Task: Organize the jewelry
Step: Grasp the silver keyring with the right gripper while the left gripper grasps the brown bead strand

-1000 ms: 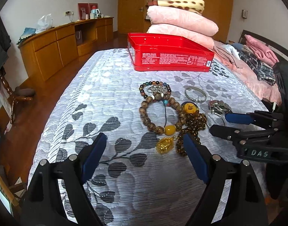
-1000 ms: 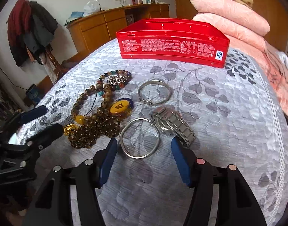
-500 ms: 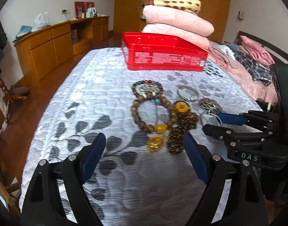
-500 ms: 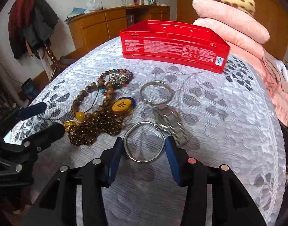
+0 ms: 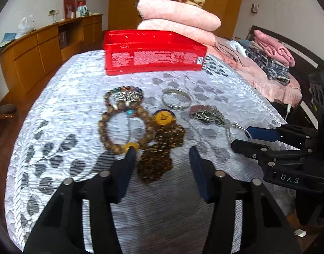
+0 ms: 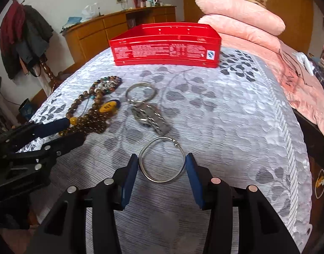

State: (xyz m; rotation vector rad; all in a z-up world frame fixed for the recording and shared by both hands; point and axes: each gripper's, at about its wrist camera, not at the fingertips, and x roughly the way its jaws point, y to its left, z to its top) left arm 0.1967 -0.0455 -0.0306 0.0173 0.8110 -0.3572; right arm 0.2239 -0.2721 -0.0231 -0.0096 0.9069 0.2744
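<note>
While left claw [image 5: 162, 158] closes, right claw [image 6: 162, 165] pinches silver bangle [image 6: 162, 160].

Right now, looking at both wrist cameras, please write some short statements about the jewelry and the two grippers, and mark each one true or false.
1. The right gripper has a silver bangle between its pads. True.
2. The red tin has its lid on. False: it stands open on the bedspread.
3. The metal watch lies inside the red tin. False: it lies on the bedspread, between the two silver bangles.
4. The left gripper is closing, and the dark bead necklace lies between its fingers. True.
5. The second silver bangle lies nearer the tin than the watch does. True.
</note>
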